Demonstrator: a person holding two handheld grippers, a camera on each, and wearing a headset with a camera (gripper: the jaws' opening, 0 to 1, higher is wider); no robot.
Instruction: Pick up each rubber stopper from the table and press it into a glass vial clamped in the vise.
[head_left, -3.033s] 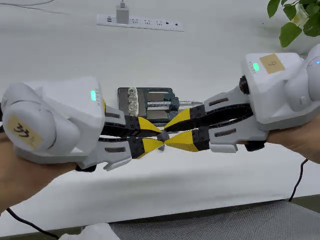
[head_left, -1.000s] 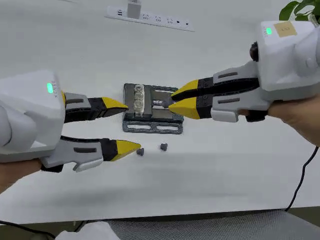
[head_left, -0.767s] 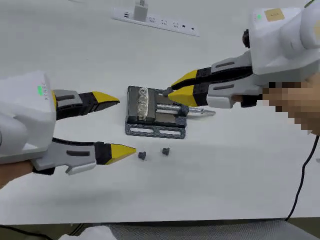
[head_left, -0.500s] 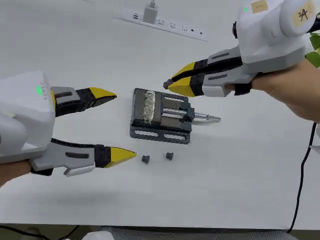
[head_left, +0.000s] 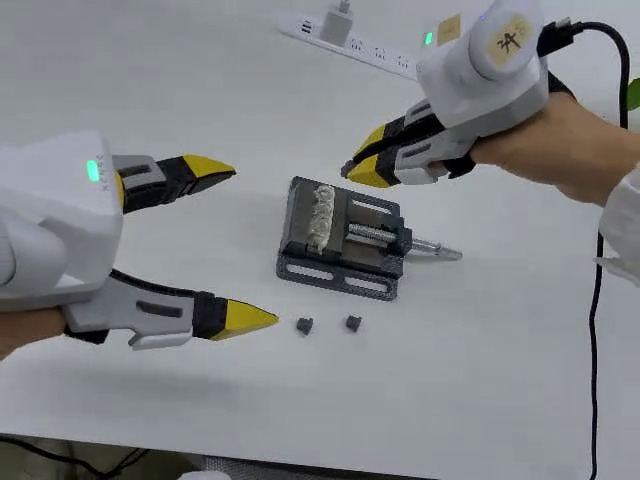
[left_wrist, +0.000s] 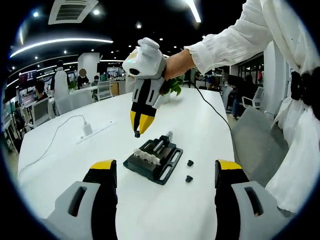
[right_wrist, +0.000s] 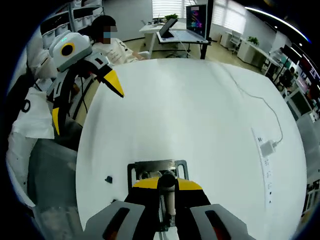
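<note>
The left gripper (head_left: 246, 246) is hanging released over the bench (head_left: 480, 380), its two jaws spread wide apart. Just ahead of its lower jaw tip a first stopper (head_left: 305, 325) is lying loose on the bench, and a second stopper (head_left: 353, 323) is lying beside it, a little farther from that tip. Beyond them, in line with the gap between the open jaws, the vise (head_left: 345, 262) is sitting on the bench with a row of vials (left_wrist: 147, 156) clamped upright in it; in the head view they are blurring together. Above the vise's far side the right gripper (head_left: 352, 172) is pointing down at it, clenched and grasping a small dark held stopper (right_wrist: 166, 181) at its tips, apart from the vials below. Well behind the right gripper a power strip (head_left: 350, 40) is lying on the bench.
</note>
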